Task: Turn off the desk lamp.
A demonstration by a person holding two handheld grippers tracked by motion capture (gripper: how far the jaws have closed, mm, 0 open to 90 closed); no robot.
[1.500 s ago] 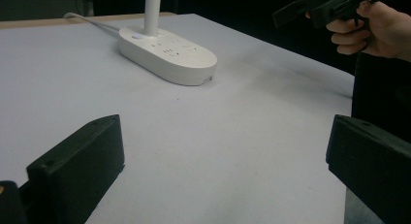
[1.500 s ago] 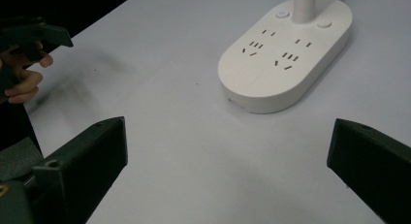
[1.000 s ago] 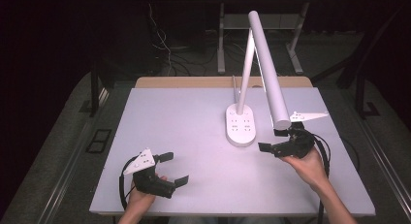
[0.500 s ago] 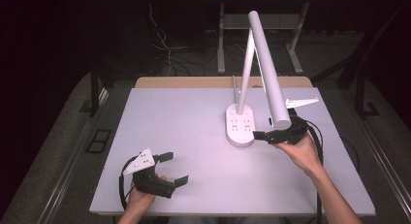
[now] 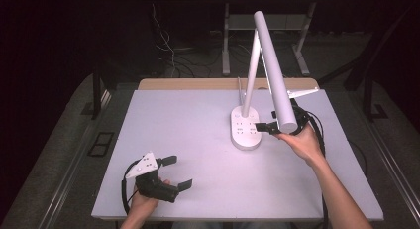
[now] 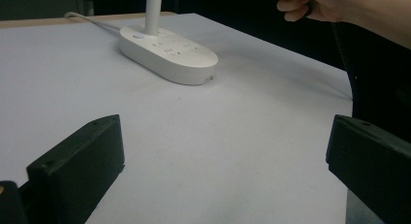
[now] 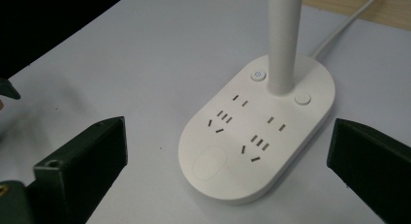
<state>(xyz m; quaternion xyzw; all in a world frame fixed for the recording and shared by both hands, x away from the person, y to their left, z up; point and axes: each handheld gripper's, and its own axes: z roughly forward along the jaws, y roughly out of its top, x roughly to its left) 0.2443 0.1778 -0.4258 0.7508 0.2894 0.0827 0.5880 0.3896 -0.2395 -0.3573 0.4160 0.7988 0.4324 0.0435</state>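
Moving in toward ten o'clock, right gripper (image 5: 267,126) now hovers, jaws spread, over lamp base (image 7: 257,136); left gripper (image 5: 177,172) rests, also spread.

Three camera views of one white counter (image 5: 188,140).
One looks down from above the person's side; two ride low and close on each claw, both facing the lamp base (image 7: 257,136).

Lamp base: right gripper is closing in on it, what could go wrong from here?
1. The lamp head hangs right above the right gripper; lifting the hand could knock it.
2. The open jaws flank the lamp base, near the power button; a contact might toggle it.
3. A push could slide the base, tugging its cable.
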